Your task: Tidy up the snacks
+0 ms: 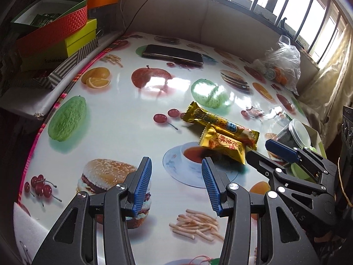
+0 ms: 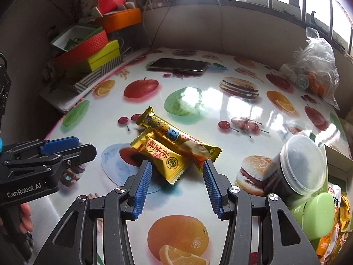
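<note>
two gold snack packets lie crossed on the table [image 2: 141,238], the short packet [image 2: 162,160] resting over the long bar [image 2: 176,135]. the right gripper [image 2: 176,167] tilts down just before the short packet, its blue-padded jaws apart and grasping nothing, one pad at each side of the packet's near end. the left gripper [image 1: 176,165] hangs left of the packets, also released and empty, over a printed teacup. the table wears a glossy food-print cloth. beyond the packets lies a dark phone [image 2: 178,66]. right of them a dark jar with a clear lid [image 2: 295,165] leans in a box of wrapped snacks [image 2: 337,170]; a clear bag [image 2: 313,66] sits farther back.
</note>
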The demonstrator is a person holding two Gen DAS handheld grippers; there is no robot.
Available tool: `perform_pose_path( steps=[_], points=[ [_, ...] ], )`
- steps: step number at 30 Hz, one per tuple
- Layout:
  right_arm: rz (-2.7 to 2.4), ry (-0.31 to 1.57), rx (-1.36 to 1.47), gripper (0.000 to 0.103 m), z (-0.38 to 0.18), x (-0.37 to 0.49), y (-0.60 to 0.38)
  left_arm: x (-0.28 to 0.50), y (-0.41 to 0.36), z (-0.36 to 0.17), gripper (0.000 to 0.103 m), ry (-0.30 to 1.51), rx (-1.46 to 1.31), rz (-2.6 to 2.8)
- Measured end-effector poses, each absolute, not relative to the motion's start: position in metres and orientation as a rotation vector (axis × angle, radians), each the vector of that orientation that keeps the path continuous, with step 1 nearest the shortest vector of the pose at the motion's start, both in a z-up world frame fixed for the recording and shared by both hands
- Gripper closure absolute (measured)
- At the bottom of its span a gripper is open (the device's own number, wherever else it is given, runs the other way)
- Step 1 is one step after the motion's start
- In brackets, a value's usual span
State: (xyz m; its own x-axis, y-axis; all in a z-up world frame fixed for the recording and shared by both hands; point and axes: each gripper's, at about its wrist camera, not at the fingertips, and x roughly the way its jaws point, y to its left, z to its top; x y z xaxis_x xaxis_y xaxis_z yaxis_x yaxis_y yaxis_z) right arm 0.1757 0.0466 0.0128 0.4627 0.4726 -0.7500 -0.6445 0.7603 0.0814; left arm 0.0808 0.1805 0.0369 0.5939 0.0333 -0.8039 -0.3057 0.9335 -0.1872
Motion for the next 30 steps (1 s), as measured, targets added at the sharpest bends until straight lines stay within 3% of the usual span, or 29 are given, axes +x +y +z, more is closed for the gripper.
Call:
perform_pose_path(
  steps=[14,21,26,30],
  points=[
    [0.769,0.876,-0.399,0.052,-0.014,0.191,0.095,0.082,0.200,0.027,0.054,0.940,-0.347,0.223],
    [0.773,0.910,-0.344,0.052,-0.020,0.194,0.093,0.087,0.201,0.022,0.054,0.951,-0.348,0.219],
    [0.750,0.914,-0.299,0.073,-0.018,0.193,0.085,0.090,0.200,0.021,0.054,0.956,-0.343,0.212],
    [0.721,0.927,-0.275,0.077,-0.017,0.192,0.075,0.095,0.195,0.022,0.054,0.957,-0.324,0.195]
  ],
)
